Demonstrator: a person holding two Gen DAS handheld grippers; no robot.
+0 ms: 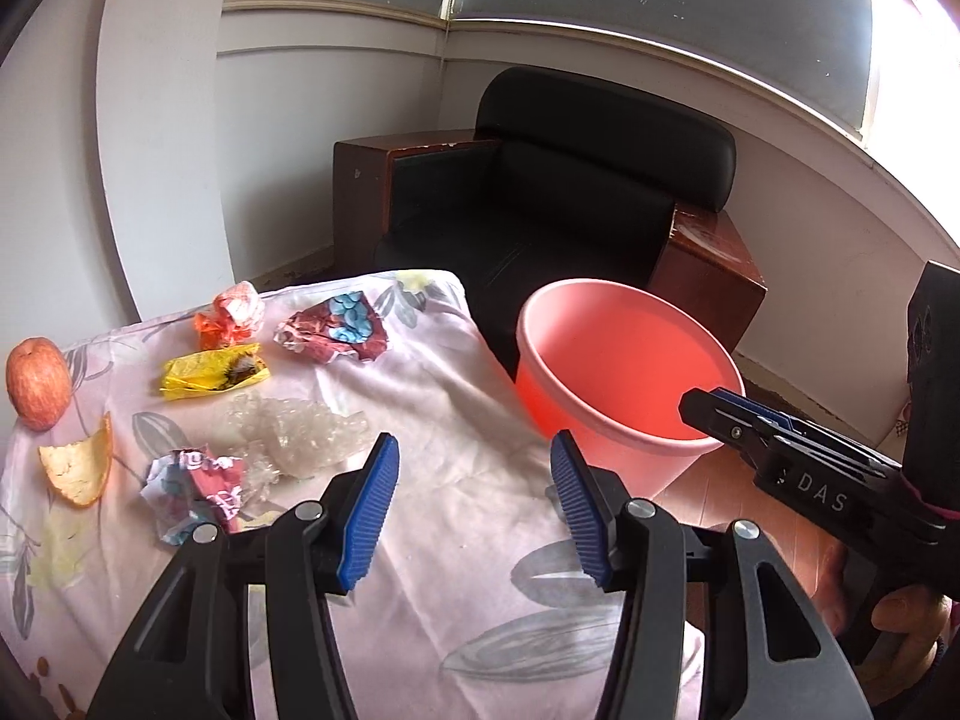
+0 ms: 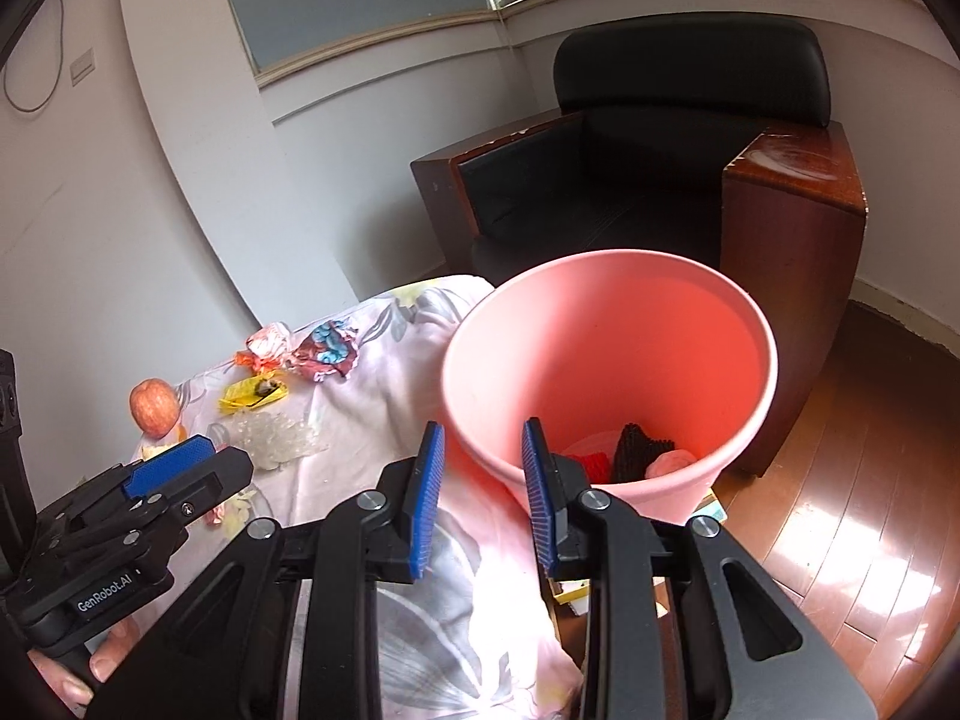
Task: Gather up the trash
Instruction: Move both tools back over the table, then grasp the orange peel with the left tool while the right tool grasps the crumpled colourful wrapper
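Note:
My left gripper point(image 1: 474, 456) hangs open over the floral cloth with nothing between its blue pads. Ahead and to its left lies the trash: clear crumpled plastic point(image 1: 294, 429), a red-white wrapper point(image 1: 198, 495), a yellow wrapper point(image 1: 213, 371), a red-blue wrapper point(image 1: 336, 327), an orange-white wrapper point(image 1: 234, 312) and an orange peel point(image 1: 81, 468). A pink bucket point(image 2: 606, 324) hangs beside the table's right edge with red and black scraps point(image 2: 630, 456) at its bottom. My right gripper point(image 2: 480, 450) straddles the bucket's near rim, one finger inside and one outside, shut on it.
An apple point(image 1: 36, 384) stands at the cloth's far left edge. A black armchair point(image 1: 570, 180) with wooden sides fills the corner behind the bucket. Wooden floor point(image 2: 840, 510) shows to the right. The table point(image 1: 456, 570) drops off just left of the bucket.

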